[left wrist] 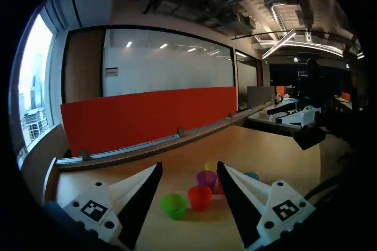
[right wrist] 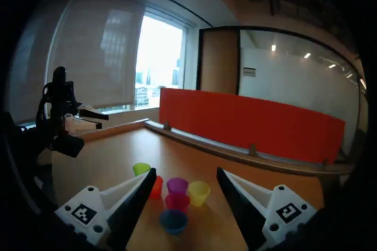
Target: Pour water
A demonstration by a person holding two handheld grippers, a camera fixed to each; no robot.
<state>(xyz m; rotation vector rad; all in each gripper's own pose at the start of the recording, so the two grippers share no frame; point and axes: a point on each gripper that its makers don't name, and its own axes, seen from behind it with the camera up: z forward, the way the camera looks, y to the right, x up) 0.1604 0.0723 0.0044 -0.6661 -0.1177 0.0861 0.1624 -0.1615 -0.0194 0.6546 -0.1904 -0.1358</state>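
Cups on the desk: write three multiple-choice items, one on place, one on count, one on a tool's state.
1. Cup nearest the right gripper view's camera? A green B blue C yellow
2. Cups in all? A four B six C eight
3. The right tool is: A open, empty B shut on a cup C shut, empty

B: the blue cup lies lowest in that view.
B: green cup, red cup, purple cup, yellow cup, pink cup, blue cup.
A: its jaws stand apart, touching nothing.

Orange divider (left wrist: 151, 114) along wooden table (left wrist: 264, 147) edge; bright window (right wrist: 160, 58) beyond
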